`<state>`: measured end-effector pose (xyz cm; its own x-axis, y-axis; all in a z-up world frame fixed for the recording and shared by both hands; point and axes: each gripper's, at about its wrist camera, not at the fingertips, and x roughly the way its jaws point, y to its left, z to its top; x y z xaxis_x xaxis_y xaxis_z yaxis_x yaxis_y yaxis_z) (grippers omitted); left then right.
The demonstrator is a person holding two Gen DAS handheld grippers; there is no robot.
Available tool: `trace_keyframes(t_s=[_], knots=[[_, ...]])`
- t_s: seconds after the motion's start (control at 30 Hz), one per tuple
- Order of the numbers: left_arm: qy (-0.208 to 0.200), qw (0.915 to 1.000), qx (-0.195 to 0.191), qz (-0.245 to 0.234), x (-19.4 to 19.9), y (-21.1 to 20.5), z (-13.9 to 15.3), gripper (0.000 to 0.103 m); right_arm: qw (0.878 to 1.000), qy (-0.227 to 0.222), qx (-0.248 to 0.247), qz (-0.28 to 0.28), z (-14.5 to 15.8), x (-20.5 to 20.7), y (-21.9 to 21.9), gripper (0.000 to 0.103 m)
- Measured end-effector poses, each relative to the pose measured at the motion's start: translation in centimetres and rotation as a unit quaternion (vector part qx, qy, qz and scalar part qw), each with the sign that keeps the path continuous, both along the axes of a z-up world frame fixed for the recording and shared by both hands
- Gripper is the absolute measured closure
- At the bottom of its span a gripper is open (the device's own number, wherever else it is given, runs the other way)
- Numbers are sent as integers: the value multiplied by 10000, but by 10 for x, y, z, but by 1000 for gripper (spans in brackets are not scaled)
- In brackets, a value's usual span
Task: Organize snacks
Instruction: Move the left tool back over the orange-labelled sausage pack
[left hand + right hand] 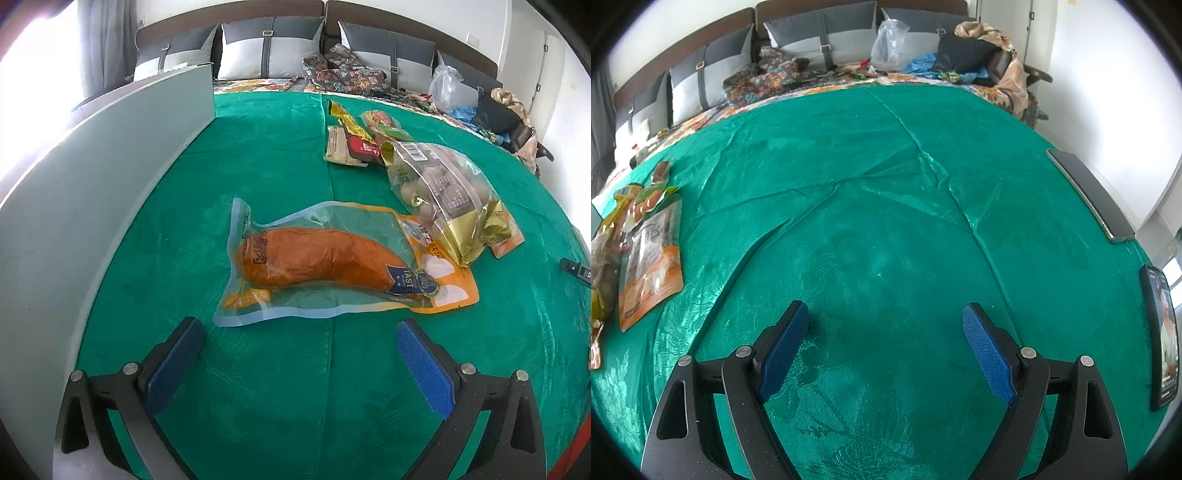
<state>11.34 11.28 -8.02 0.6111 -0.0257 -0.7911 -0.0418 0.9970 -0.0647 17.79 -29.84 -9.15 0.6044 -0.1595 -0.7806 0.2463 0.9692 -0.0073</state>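
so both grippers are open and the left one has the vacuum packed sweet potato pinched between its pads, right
Not quite. Both grippers are open, but the left gripper holds nothing: the vacuum-packed sweet potato lies flat on the green cloth just beyond its fingertips, untouched, as the left wrist view shows. The right gripper is open over bare cloth.

A vacuum-sealed pouch lies flat on the green cloth, clear at one end and orange-printed at the other, with a long orange-brown sausage-like piece inside set crosswise. Just beside it, overlapping its printed corner, rests a clear bag with gold trim — full of small round brown pieces, barcode side up. Beyond that bag sits a loose cluster of small packets — yellow, red, beige and green wrappers, touching one another.
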Motion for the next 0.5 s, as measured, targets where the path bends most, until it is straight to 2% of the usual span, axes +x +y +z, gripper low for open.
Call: trace_keyframes(t_s=[0.5], knots=[[4, 10000, 20, -2, 1, 0, -1, 1, 10000, 3, 5, -1, 0, 0, 0, 16]])
